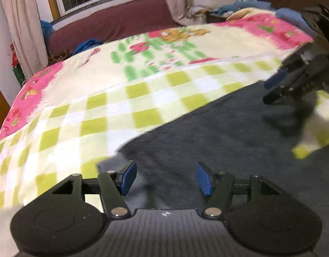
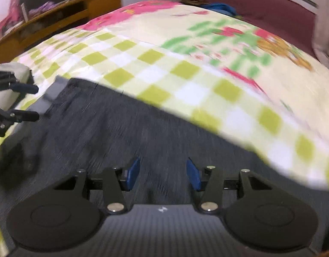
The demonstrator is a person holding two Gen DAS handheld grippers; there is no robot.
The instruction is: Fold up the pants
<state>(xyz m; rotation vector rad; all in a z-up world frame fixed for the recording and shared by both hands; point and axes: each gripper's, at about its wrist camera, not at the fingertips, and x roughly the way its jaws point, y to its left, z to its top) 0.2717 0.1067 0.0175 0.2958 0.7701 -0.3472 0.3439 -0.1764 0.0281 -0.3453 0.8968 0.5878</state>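
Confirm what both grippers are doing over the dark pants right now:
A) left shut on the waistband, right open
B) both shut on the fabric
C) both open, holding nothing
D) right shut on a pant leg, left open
C: the left gripper and the right gripper both show blue pads spread apart, with only the pants lying between them, ungripped.

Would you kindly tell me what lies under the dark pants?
The pants lie on a checked blanket spread over the bed. Whatever is beneath the fabric itself is covered and cannot be seen.
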